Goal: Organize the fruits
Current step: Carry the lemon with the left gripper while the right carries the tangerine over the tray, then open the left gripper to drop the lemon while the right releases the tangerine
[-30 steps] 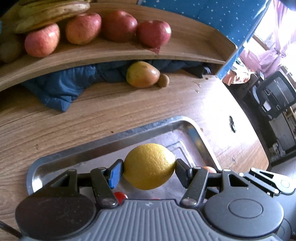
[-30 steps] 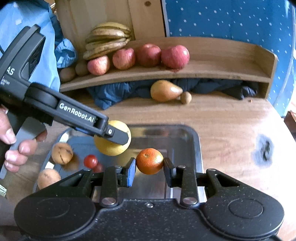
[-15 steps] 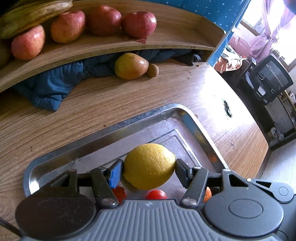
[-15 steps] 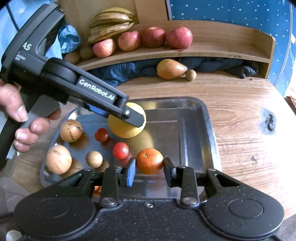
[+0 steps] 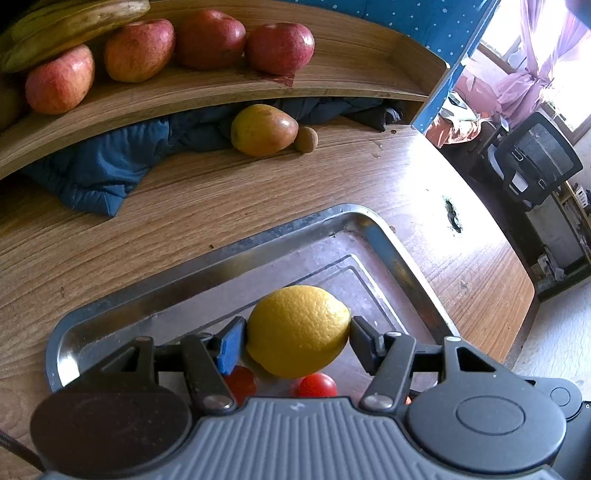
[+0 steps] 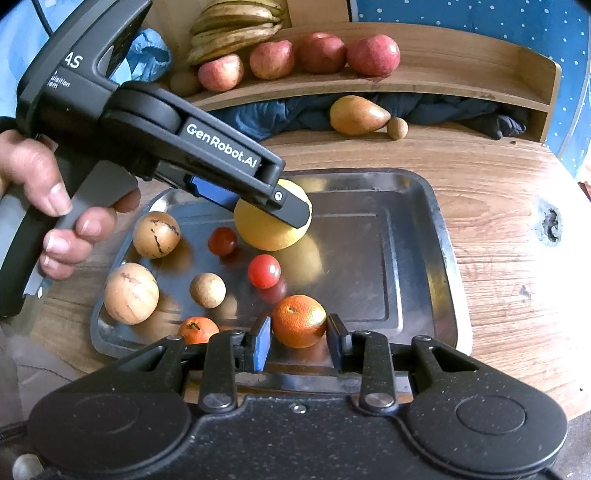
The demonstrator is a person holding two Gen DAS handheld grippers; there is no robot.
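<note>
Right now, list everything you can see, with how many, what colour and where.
lemon: 1, yellow, held over the tray
orange: 1, orange, held at the tray's near edge
second orange: 1, orange, tray's near left
cherry tomatoes: 2, red, in the tray
round brown fruits: 3, tan, tray's left side
tray: 1, steel, on the table
apples: 4, red, on the shelf
bananas: 1 bunch, yellow-brown, shelf's left end
mango: 1, yellow-red, on the table under the shelf
small brown fruit: 1, beside the mango
blue cloth: 1, under the shelf
left gripper: shut on the lemon
right gripper: shut on the orange
left hand: on the left gripper's handle
</note>
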